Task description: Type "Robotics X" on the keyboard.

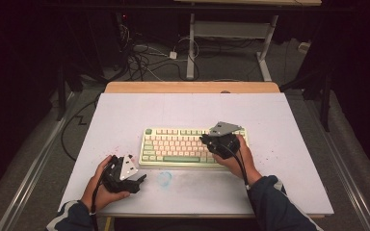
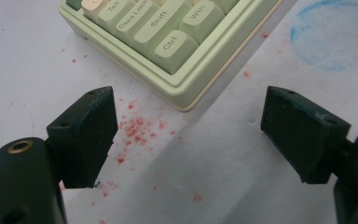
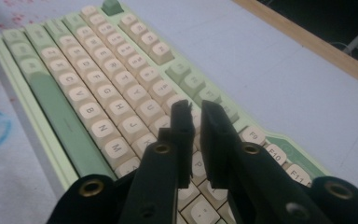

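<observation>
We see the green keyboard (image 1: 183, 146) lying mid-table on the white table (image 1: 279, 192). Our left gripper (image 2: 186, 135) rests just off its near-left corner, jaws spread wide over bare surface. Our right gripper (image 3: 196, 135) hangs over the keyboard's right-hand keys, jaws nearly closed, gripping nothing.

The keyboard (image 1: 192, 146) lies mid-table (image 1: 125, 110). The left gripper (image 1: 137, 181) sits near its front-left corner. The right gripper (image 1: 206, 140) hangs over its right half.
</observation>
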A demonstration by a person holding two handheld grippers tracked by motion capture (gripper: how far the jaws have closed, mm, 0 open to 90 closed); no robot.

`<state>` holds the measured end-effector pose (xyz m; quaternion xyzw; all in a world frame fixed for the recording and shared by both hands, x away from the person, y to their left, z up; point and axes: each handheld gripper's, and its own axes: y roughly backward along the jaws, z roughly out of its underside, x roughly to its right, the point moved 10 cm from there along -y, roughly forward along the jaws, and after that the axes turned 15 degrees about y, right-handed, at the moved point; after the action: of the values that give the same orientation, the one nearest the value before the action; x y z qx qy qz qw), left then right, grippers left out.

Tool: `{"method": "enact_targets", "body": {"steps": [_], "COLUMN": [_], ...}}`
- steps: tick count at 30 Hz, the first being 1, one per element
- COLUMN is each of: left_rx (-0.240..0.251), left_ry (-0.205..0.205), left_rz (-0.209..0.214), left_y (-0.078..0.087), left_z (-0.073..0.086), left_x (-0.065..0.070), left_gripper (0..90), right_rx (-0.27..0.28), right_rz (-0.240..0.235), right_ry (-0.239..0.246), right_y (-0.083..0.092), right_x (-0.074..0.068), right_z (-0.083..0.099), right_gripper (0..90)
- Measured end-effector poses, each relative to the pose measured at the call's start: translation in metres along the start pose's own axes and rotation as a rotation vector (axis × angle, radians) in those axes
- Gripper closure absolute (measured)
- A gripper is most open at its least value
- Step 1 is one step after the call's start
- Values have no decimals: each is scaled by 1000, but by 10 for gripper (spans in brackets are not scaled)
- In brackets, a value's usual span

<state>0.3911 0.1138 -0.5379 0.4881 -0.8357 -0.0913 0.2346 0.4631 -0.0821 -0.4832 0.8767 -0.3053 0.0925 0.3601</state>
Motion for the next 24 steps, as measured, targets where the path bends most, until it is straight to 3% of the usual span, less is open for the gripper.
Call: {"method": "enact_targets", "body": {"steps": [8, 11, 13, 24], "left_rx": [-5, -3, -2, 8], "left_ry": [-6, -5, -6, -6], "left_rz": [-4, -4, -6, -15], "left_y": [0, 0, 1, 1], "left_z": [0, 0, 0, -3], "left_x": [-2, -2, -2, -4], "left_gripper": [173, 173, 173, 173], "right_rx": [87, 92, 104, 110], "right_rz": [52, 92, 124, 207], "right_ry": [27, 52, 56, 37], "right_y": [27, 36, 43, 72], "right_x": [3, 4, 6, 10], "right_z": [-7, -5, -4, 16], "right_gripper": [514, 421, 386, 263]}}
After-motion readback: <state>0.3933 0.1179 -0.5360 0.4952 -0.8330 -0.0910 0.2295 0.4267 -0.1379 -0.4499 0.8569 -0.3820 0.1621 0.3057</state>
